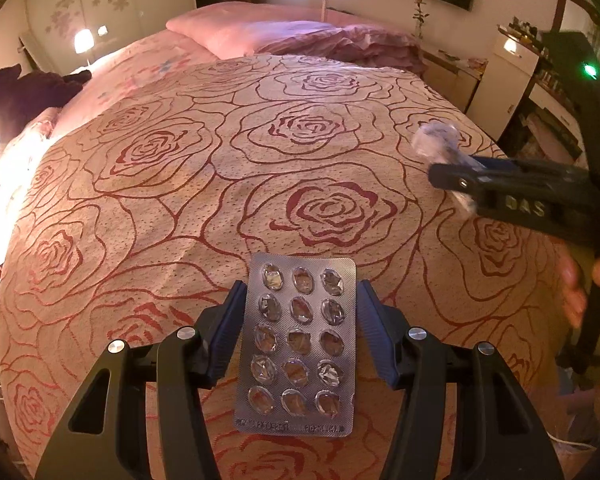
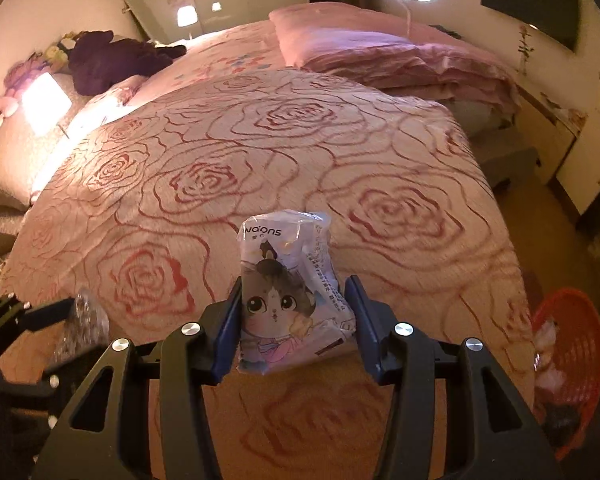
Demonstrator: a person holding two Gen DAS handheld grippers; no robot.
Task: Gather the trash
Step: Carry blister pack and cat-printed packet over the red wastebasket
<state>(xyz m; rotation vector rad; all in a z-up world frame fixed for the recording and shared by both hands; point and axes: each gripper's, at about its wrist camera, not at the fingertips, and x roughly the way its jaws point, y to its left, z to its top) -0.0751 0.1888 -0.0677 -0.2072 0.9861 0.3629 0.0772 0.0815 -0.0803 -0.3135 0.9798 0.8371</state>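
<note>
Left gripper has its jaws partly spread, clamped on the two long edges of an emptied silver blister pack, which is lifted over the near edge of the bed with its rose-pattern cover. Right gripper has jaws about as far apart, gripping a crumpled plastic packet with a cartoon cat by its sides, also held above the bed, toward its right edge. An orange mesh bin with some trash inside sits off the bed's right edge, low down.
</note>
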